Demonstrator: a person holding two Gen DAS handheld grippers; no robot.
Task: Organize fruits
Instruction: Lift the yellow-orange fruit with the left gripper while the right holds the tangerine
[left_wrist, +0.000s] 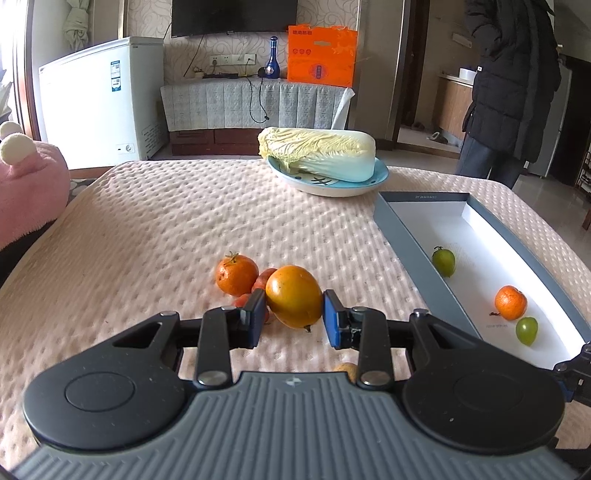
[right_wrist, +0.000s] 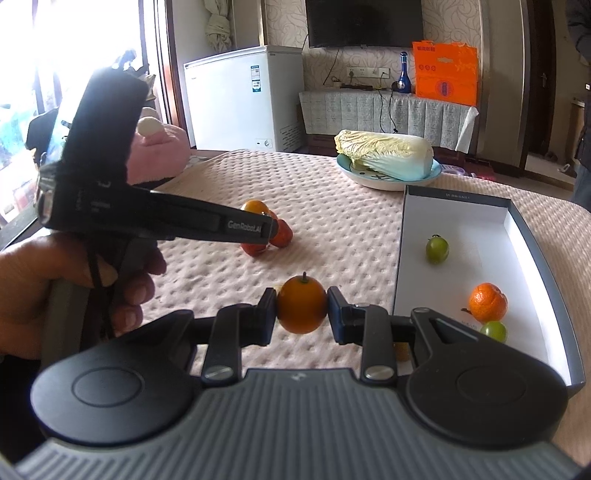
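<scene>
Your left wrist camera sits just behind the left gripper (left_wrist: 294, 314), tilted down and facing across the quilted table (left_wrist: 166, 229) toward the far wall with the television (left_wrist: 234, 16). It rides close to the near fruit. Your right wrist camera sits the same way behind the right gripper (right_wrist: 302, 312), looking the same direction from a spot further right and near the open box (right_wrist: 413, 236). It catches your left hand (right_wrist: 55, 280) and its tool at its left edge. Both views share the table, the box, the cabbage on its plate (left_wrist: 332, 186), the white freezer (left_wrist: 99, 99) and the orange bag (left_wrist: 321, 55).
</scene>
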